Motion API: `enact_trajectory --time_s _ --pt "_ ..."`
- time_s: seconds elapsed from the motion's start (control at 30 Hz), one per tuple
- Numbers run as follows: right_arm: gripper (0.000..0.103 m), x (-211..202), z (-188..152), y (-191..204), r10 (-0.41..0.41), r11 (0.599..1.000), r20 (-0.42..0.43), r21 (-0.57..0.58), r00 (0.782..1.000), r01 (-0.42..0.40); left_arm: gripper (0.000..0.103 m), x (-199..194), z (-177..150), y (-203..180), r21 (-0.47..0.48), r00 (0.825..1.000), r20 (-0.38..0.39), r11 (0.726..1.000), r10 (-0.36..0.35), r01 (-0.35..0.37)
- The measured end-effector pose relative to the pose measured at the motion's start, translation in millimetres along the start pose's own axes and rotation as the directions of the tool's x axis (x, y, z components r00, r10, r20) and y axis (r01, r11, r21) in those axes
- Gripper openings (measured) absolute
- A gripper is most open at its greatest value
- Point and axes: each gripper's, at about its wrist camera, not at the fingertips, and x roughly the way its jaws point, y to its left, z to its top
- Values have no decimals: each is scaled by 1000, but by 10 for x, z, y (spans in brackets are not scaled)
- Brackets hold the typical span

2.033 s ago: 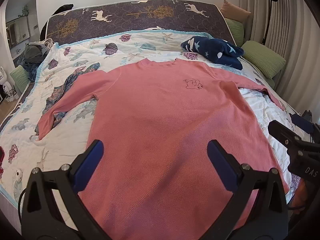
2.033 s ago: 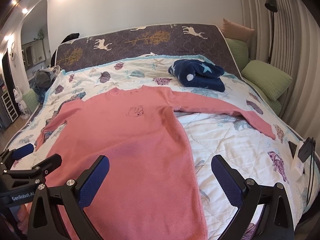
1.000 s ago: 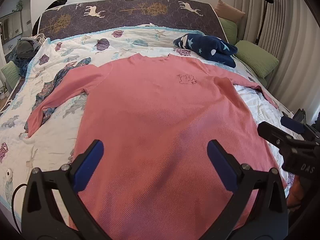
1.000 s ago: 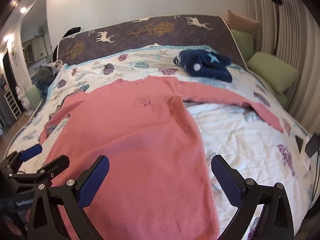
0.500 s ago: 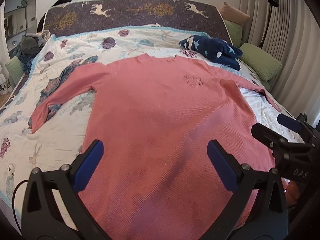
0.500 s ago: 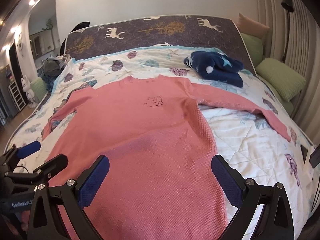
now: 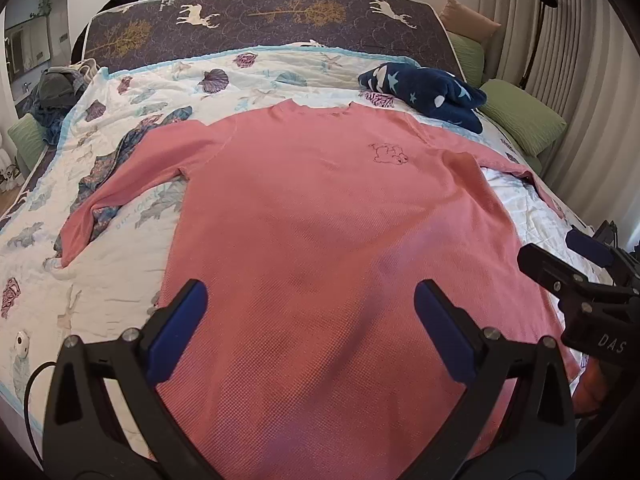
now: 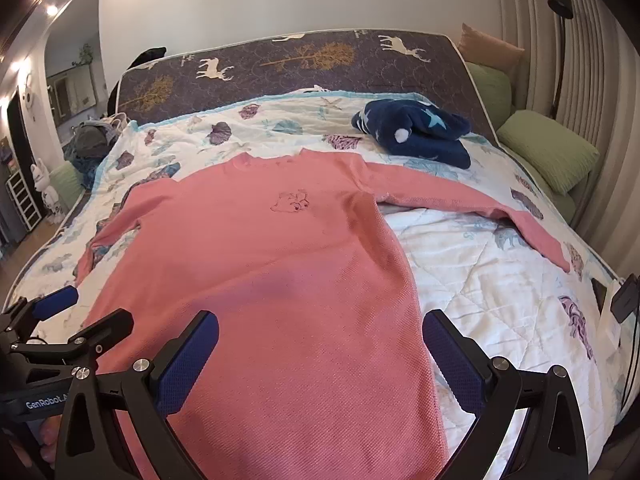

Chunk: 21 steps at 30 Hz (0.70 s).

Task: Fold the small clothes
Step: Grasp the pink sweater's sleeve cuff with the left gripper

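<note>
While nothing is held by either tool, the bed (image 7: 120, 264) fills both views, covered by a white quilt (image 8: 472, 280) printed with shells and sea creatures, its dark deer-patterned headboard (image 7: 260, 24) at twelve o'clock. Spread flat on the quilt, front side up, lies the pink long-sleeved shirt (image 7: 320, 240), its neckline toward twelve o'clock and its hem toward six; one sleeve runs out toward nine o'clock in the left wrist view, the other toward three o'clock in the right wrist view. Green pillows (image 8: 548, 152) sit at two o'clock along the bed's edge. A navy star-patterned bundle (image 7: 432, 92) rests on the quilt at one o'clock, just beyond the shirt's shoulder and apart from it. A small outlined animal motif (image 8: 292, 202) marks the shirt's chest. Above the hem, the left gripper (image 7: 310, 332) hovers with its blue pads spread wide and nothing between them; the right gripper (image 8: 320, 360) likewise hangs released over the shirt's lower right edge, grasping nothing.
</note>
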Motion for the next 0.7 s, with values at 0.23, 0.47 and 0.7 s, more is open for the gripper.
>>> enact_trajectory --time_s 0.23,0.47,0.7 --pt "103 54 8 16 -1 1000 -12 -3 1000 1 103 78 4 98 -35 1000 -19 999 5 -5" --pt "103 48 63 79 -21 999 -4 -35 1000 21 103 -92 147 942 -278 983 121 956 135 -97" --pt "103 194 161 226 -15 998 -29 -59 999 14 102 123 49 2419 -632 976 36 762 213 -143"
